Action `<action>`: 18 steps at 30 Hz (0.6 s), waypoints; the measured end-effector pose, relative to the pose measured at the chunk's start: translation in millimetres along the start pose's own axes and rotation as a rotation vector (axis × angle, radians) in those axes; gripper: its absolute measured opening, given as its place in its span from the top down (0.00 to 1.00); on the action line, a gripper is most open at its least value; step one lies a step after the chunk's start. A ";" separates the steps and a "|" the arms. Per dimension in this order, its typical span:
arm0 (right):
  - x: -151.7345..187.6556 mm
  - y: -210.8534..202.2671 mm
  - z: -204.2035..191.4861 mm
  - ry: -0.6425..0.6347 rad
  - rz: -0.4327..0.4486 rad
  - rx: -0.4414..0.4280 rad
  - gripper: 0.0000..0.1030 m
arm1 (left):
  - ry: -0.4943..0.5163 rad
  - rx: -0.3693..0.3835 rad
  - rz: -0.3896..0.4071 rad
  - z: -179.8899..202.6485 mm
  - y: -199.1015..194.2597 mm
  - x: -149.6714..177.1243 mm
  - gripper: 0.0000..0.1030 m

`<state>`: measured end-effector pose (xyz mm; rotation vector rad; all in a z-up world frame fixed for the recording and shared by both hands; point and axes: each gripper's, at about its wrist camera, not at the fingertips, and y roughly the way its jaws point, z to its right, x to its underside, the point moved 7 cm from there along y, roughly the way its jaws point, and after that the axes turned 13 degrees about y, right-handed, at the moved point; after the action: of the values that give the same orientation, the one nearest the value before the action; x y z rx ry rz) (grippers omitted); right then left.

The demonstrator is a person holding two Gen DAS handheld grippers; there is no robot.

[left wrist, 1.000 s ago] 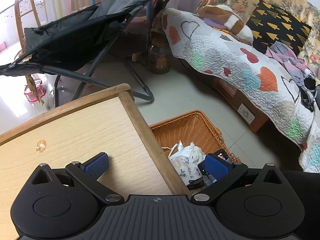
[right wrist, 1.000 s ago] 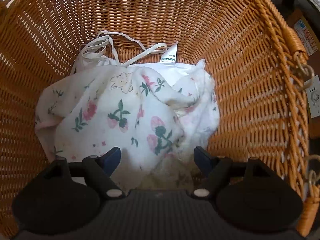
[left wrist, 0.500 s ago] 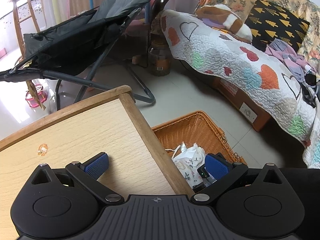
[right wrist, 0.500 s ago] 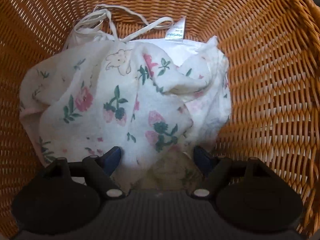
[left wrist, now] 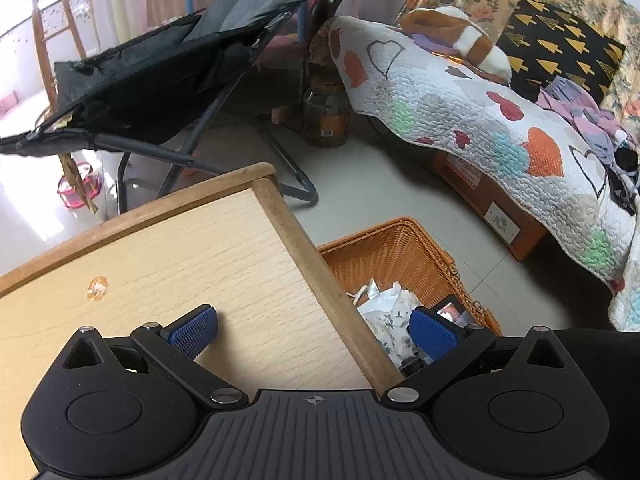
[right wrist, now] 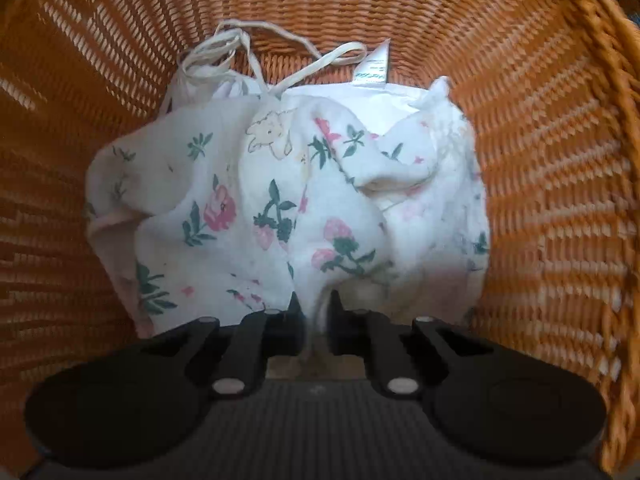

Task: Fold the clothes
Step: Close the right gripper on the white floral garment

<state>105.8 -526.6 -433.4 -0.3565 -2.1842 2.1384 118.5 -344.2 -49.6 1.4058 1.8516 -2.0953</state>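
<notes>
The right tool (right wrist: 316, 320) was pinched tight on the cloth (right wrist: 280, 208) in the basket (right wrist: 540, 140), while the left tool (left wrist: 312, 330) hung wide apart over the tabletop (left wrist: 180, 248).

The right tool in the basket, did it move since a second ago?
Yes. The right tool went deeper into the wicker basket, nearer the floral garment, and its fingers, wide apart before, have shut on a fold of the cloth.

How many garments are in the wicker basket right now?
1 that I can see: a white floral garment crumpled on the bottom of the wicker basket, its near edge pinched by the right gripper. More could lie hidden beneath it.
</notes>
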 end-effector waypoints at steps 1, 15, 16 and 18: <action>0.0 -6.3 1.4 0.012 0.005 -0.007 0.90 | -0.009 0.008 -0.002 -1.2 -1.5 1.3 0.00; 7.4 -104.3 7.4 0.060 0.110 -0.065 0.90 | -0.063 -0.010 0.027 -10.6 -53.0 13.7 0.00; 7.8 -113.1 8.6 0.073 0.120 -0.076 0.90 | -0.067 -0.012 0.030 -11.2 -57.5 14.5 0.00; 7.4 -128.8 10.4 0.093 0.139 -0.091 0.90 | -0.074 -0.016 0.035 -12.5 -66.6 16.1 0.00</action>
<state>81.0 -536.4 -306.8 -0.6188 -2.2716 2.0455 80.4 -305.8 -5.7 1.3276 1.7994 -2.0817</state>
